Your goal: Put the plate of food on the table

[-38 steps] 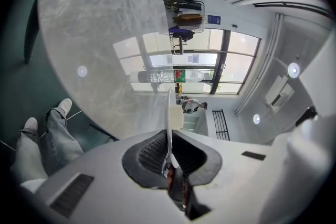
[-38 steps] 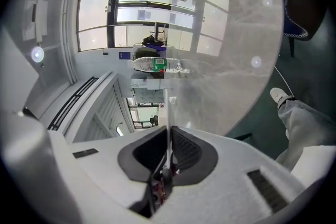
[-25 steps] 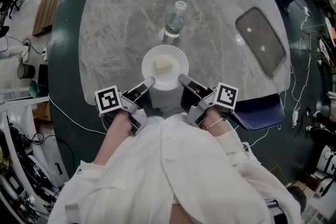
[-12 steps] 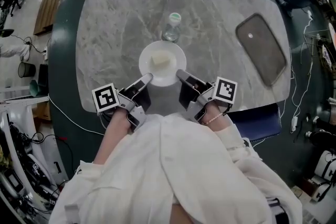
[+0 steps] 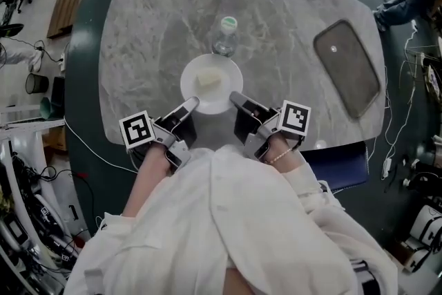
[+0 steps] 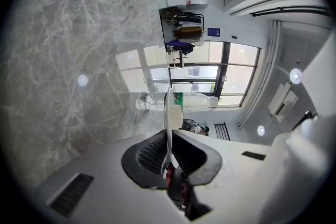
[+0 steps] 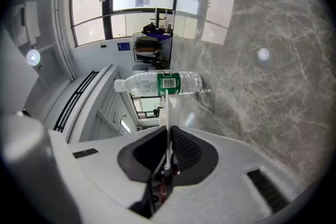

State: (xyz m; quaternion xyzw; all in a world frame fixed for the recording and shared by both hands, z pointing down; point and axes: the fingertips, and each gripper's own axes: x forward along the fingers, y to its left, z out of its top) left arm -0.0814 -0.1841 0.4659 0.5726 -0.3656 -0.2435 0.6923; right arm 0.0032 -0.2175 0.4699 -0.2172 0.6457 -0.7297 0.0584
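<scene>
A white plate (image 5: 211, 84) with a pale piece of food (image 5: 207, 80) on it is held over the near middle of the marble table (image 5: 138, 31). My left gripper (image 5: 191, 105) is shut on the plate's near left rim and my right gripper (image 5: 233, 98) is shut on its near right rim. In the left gripper view the plate (image 6: 169, 118) shows edge-on between the black pads (image 6: 149, 155). The right gripper view has the same thin rim (image 7: 168, 134) clamped between its pads (image 7: 185, 150). I cannot tell whether the plate touches the table.
A clear water bottle (image 5: 225, 36) with a green cap stands just beyond the plate; it also shows as bottle (image 6: 178, 102) and bottle (image 7: 157, 84). A dark oblong tray (image 5: 347, 68) lies at the table's right. A blue chair seat (image 5: 338, 164) sits by the near right edge.
Both grippers have carried the plate a little farther over the table, away from the person's body. The jaws have stayed shut on the rim.
</scene>
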